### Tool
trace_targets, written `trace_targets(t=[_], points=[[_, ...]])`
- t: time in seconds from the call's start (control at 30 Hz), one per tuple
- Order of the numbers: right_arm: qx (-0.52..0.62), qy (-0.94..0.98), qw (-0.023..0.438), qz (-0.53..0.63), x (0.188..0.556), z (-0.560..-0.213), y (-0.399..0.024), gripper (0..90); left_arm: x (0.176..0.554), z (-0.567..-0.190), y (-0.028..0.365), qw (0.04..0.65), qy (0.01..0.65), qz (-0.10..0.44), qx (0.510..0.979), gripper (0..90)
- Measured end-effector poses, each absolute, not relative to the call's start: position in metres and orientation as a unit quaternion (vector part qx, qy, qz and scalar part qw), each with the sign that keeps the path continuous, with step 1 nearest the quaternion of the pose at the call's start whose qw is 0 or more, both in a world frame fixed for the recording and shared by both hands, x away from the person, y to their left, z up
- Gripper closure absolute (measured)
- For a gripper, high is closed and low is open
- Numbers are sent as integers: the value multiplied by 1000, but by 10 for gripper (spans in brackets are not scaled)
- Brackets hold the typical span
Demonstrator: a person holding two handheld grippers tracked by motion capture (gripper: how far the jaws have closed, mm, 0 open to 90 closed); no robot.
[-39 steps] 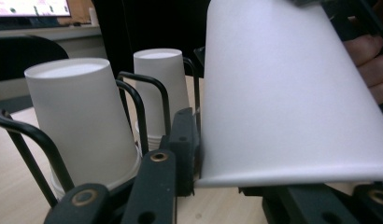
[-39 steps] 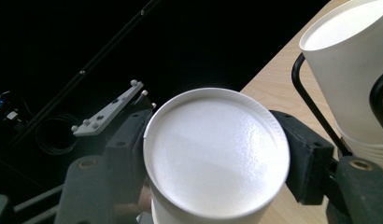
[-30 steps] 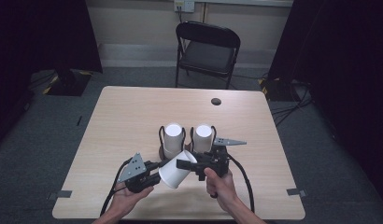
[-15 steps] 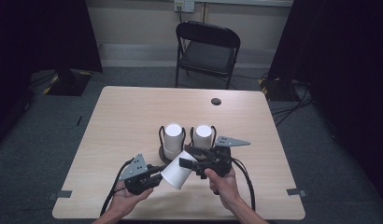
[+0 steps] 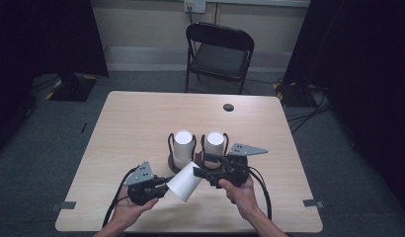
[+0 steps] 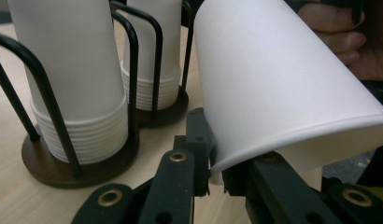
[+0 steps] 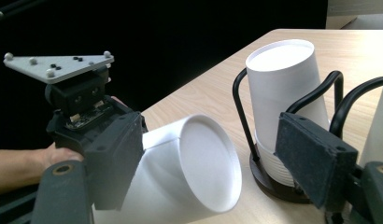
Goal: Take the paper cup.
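Paper cup (image 5: 183, 180), one loose, is tilting above the table (image 5: 136, 123) near two wire-held cup stacks (image 5: 182, 143). Left gripper (image 6: 216, 163) is pinching its rim wall tightly, as its own view is showing; right gripper (image 7: 208, 163) is flanking the cup's base, jaws apart, having just narrowed slightly

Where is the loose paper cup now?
In the high view, the paper cup lies tilted between both grippers, near the table's front edge, just before the two cup stacks.
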State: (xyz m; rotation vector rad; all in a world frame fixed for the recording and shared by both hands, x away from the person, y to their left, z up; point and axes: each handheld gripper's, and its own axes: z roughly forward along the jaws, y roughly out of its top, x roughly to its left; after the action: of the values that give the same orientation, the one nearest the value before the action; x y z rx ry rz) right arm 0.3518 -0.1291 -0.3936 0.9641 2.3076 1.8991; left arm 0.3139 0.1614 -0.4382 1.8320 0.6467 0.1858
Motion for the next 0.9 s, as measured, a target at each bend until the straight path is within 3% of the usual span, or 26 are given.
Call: trace_targets(t=[0.6, 0.9], points=[[257, 788, 38, 558, 346, -396, -127, 194, 320, -443, 160, 502, 281, 62, 815, 836], [220, 820, 54, 526, 342, -400, -120, 192, 320, -445, 156, 449, 269, 93, 847, 835]])
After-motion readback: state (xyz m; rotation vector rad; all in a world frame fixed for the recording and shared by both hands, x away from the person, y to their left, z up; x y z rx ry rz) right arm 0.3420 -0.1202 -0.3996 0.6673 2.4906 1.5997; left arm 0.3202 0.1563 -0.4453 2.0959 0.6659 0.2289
